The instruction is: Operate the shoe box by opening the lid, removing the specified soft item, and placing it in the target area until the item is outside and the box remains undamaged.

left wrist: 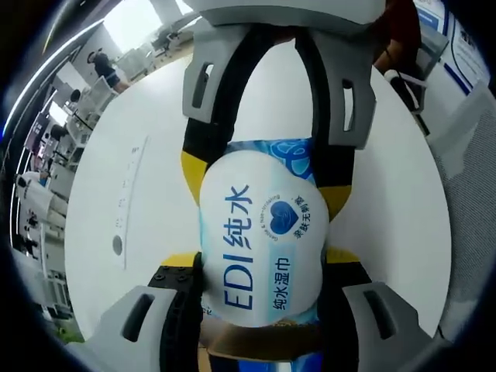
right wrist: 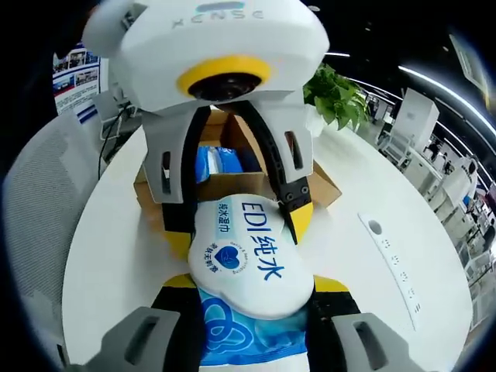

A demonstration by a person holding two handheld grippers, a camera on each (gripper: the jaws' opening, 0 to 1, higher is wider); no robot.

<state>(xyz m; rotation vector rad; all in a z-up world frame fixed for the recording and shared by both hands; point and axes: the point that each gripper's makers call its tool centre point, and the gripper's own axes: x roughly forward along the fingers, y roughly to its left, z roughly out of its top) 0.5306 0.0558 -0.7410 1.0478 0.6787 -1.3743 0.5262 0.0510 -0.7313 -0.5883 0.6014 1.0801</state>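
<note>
A soft pack of wet wipes (left wrist: 260, 240), blue with a white label, hangs above the white table, held from both ends. My left gripper (left wrist: 262, 263) is shut on its near end. The right gripper (left wrist: 267, 182) reaches in from the top and grips the far end. In the right gripper view the same pack (right wrist: 248, 260) lies between my right gripper (right wrist: 257, 287), shut on it, and the facing left gripper (right wrist: 239, 223). Behind them the brown cardboard shoe box (right wrist: 325, 186) stands open on the table, with more blue packs (right wrist: 217, 163) inside.
A white power strip (left wrist: 128, 194) (right wrist: 391, 263) lies on the round white table (left wrist: 101, 256). A grey mesh chair (right wrist: 46, 209) stands at the table's edge, and a green plant (right wrist: 337, 97) stands beyond the box. Office desks and people are far behind.
</note>
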